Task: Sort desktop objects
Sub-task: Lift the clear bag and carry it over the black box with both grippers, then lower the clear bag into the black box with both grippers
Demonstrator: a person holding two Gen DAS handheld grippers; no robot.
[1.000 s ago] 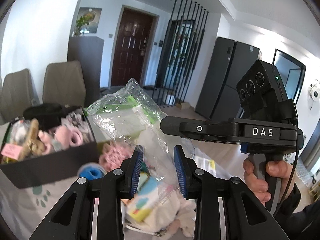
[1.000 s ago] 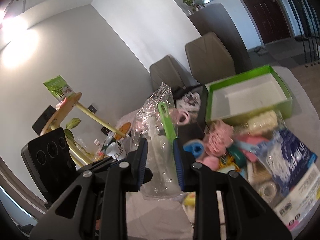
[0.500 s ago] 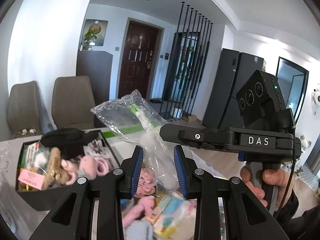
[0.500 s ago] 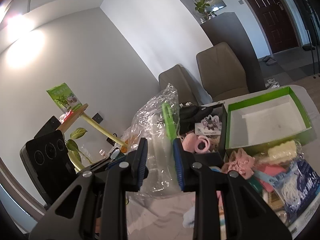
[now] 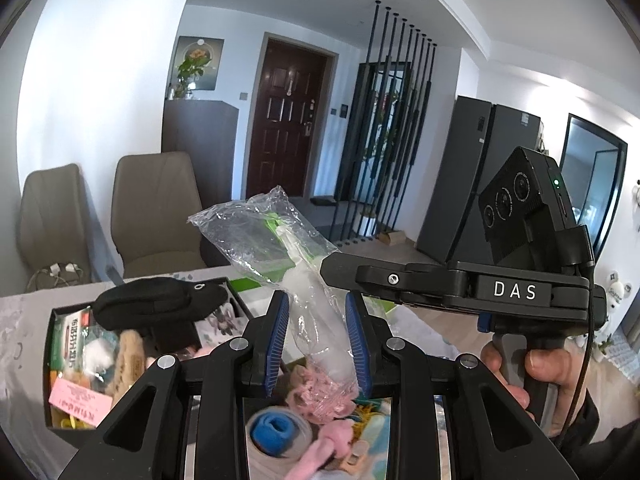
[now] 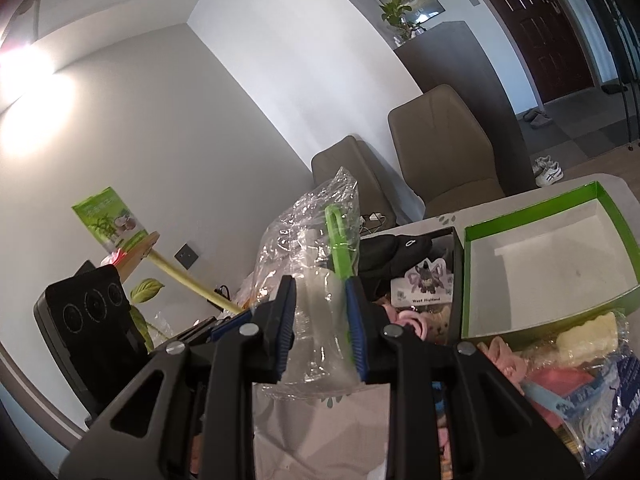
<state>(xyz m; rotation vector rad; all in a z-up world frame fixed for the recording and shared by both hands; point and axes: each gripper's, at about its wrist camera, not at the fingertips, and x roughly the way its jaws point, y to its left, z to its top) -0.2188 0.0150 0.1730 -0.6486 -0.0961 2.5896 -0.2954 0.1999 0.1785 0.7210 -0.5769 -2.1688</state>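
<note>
A clear plastic bag (image 5: 280, 240) with a green-handled tool inside hangs in the air above the table. My left gripper (image 5: 318, 344) is shut on its lower part. My right gripper (image 6: 320, 328) is shut on the same bag (image 6: 312, 248) from the other side; its body shows in the left wrist view (image 5: 460, 284). The green handle (image 6: 338, 240) sticks up beside the right pad. Below lie a black box (image 5: 50, 360) full of small items and an empty green box (image 6: 540, 256).
Pink hair ties (image 5: 312, 392), a blue roll (image 5: 276, 432) and other small items lie under the bag. A packet of white floss picks (image 6: 600, 412) lies at the right. Two beige chairs (image 5: 152, 208) stand behind the table.
Both grippers have lifted the bag higher above the table, so the boxes and clutter sit lower in view. Both stay shut on the bag.
</note>
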